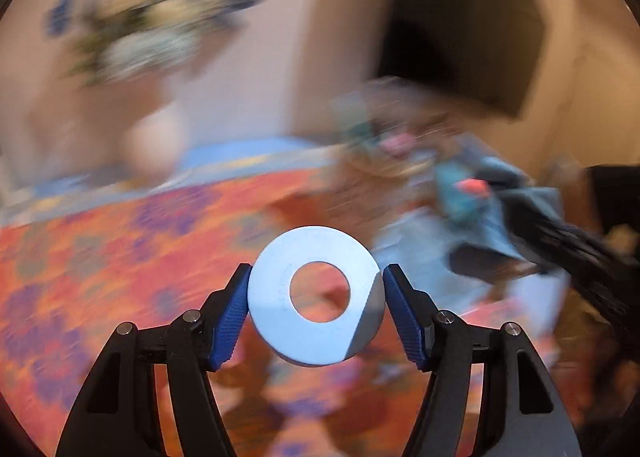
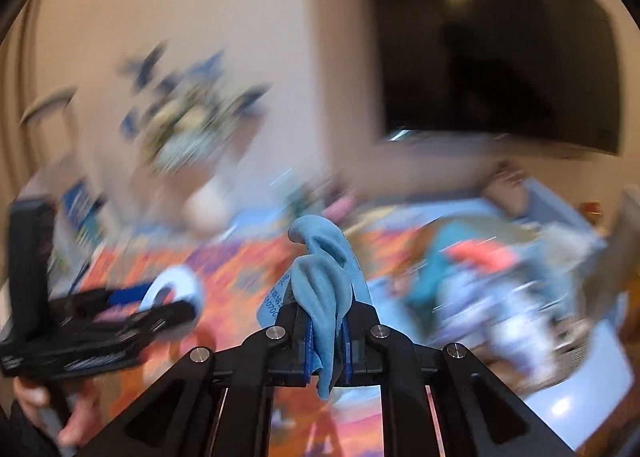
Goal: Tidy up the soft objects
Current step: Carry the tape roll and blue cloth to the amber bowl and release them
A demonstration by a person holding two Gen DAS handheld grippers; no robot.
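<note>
The right claw (image 2: 326,337) is squeezed tight on a blue cloth (image 2: 326,277) held up over the bright counter (image 1: 100,277), and the left claw (image 1: 316,297) grips a ring (image 1: 316,297), so keep both pinched and carry them slowly to the pile (image 2: 500,285).

One pale ring (image 1: 316,297), one blue cloth (image 2: 326,281) (both gripped)

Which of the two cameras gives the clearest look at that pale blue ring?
The left wrist view: the ring sits sharp and centered, held between the left hand-held gripper pads. The right wrist view shows it only small, blurred and partly hidden at the left.
</note>
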